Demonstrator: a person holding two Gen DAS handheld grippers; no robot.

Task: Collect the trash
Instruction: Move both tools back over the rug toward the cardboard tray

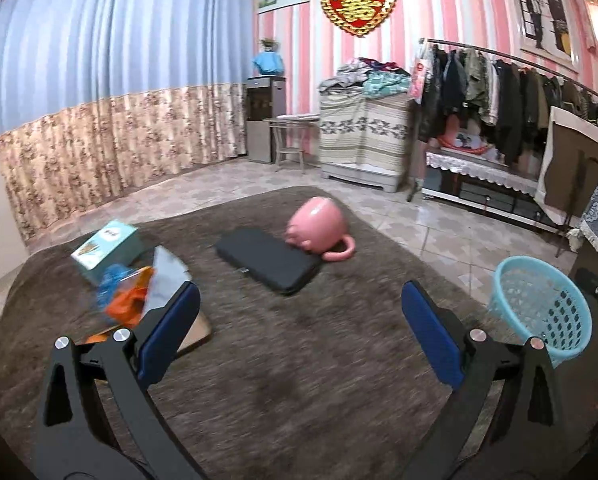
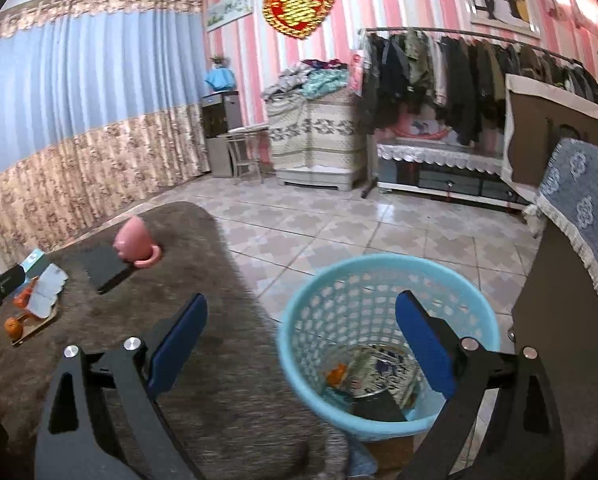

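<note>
A light blue trash basket (image 2: 387,336) stands on the floor beside the table; it holds wrappers and an orange scrap (image 2: 337,374). It also shows in the left wrist view (image 1: 547,308). My right gripper (image 2: 301,340) is open and empty above the basket's near rim. My left gripper (image 1: 299,328) is open and empty over the brown table cover (image 1: 299,380). Left of it lies trash: an orange and blue wrapper (image 1: 125,292) and a silver foil piece (image 1: 167,280). The same trash pile (image 2: 39,292) shows in the right wrist view.
On the table lie a teal box (image 1: 107,244), a black flat case (image 1: 269,258) and a tipped pink mug (image 1: 319,228). A wooden board (image 1: 197,332) lies under the trash. A cabinet with a patterned cloth (image 2: 583,216) stands right of the basket. Tiled floor (image 2: 339,224) beyond.
</note>
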